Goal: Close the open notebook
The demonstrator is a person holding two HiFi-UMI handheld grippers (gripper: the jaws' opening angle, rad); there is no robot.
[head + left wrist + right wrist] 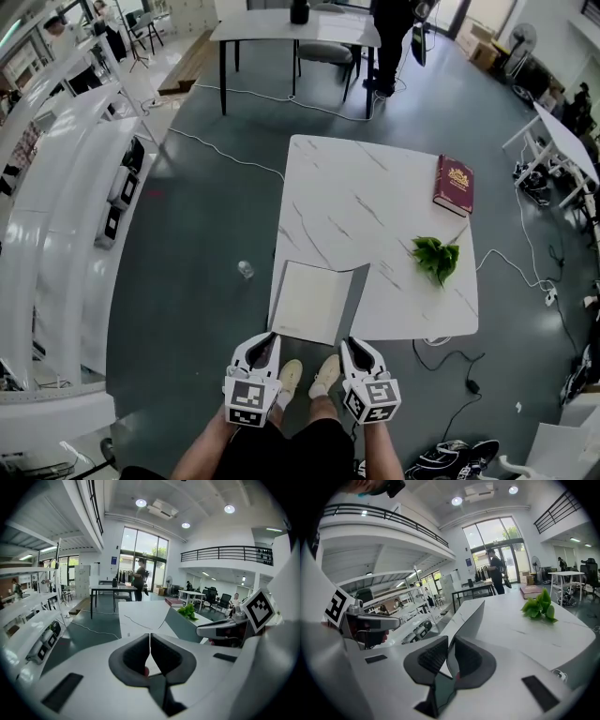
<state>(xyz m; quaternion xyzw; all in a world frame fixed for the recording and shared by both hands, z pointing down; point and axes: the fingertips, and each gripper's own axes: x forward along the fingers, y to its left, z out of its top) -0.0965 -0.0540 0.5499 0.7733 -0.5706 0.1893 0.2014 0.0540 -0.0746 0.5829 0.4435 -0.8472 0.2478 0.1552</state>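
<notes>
The right claw [449, 645] pinches the half-raised notebook [309, 302] cover — left claw [150, 644] closed, empty.

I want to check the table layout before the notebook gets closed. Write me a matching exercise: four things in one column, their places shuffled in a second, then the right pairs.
Things
1. red book
2. green sprig
3. notebook
4. small clear object

Places
A. on the floor, left of the table
B. at the table's near edge, left part, lying open
C. by the table's far right edge, closed
D. on the table's right part, nearer than the book

Pairs: 1-C, 2-D, 3-B, 4-A
</notes>
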